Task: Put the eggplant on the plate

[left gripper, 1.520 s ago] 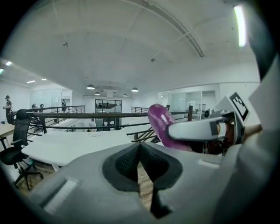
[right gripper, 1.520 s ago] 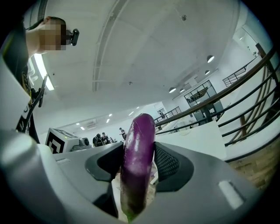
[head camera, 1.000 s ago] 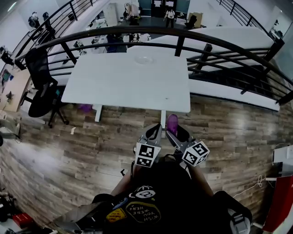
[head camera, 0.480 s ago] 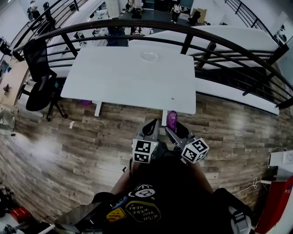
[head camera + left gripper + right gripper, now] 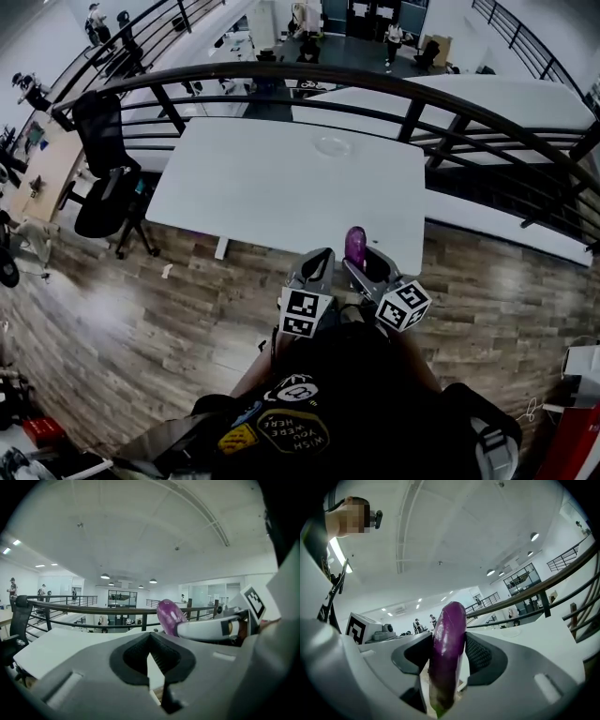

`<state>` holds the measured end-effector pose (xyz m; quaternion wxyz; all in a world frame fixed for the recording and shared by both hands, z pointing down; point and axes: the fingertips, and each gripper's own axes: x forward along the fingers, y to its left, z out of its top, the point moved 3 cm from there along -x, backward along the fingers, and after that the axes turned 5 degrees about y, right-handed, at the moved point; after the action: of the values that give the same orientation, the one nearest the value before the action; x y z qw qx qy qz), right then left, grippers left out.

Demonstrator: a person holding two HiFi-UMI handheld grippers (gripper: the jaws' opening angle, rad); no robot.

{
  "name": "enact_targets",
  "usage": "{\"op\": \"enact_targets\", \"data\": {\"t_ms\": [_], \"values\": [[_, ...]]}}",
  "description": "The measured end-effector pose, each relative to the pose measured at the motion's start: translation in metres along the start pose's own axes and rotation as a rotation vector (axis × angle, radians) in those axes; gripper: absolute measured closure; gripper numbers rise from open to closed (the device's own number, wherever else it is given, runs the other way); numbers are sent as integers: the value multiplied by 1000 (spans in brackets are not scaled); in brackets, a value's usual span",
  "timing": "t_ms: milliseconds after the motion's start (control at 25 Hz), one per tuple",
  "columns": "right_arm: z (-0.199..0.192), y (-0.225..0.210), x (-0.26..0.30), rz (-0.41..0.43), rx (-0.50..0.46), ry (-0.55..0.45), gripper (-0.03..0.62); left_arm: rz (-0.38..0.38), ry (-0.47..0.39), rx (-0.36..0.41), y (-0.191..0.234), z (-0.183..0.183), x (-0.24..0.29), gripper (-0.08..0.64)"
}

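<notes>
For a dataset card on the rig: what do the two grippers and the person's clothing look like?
Both the left gripper and right gripper have light grey bodies with black ribbed jaw pads. Each carries a white cube of black square markers. The person wears a black top.

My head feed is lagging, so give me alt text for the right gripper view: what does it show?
The right gripper is shut on a glossy purple eggplant, held upright between its dark ribbed pads with the green stem end nearest the camera. Beyond the jaws lies a white tabletop in a large bright hall.
</notes>
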<state>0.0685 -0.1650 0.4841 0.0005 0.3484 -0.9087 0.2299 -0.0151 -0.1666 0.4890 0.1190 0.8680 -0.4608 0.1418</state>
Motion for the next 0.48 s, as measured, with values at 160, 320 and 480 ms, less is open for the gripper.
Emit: {"op": "enact_targets", "data": {"t_ms": [160,320,480], "values": [[25,-35,23,9,-2,-17,371,16,1,25,18,21,37,555],[36,-55,41,37,11,-6,372,34,20,21,33,30,65,555],[34,-73,48,33,24,6,372,32,59,21,40,26,89,555]]}}
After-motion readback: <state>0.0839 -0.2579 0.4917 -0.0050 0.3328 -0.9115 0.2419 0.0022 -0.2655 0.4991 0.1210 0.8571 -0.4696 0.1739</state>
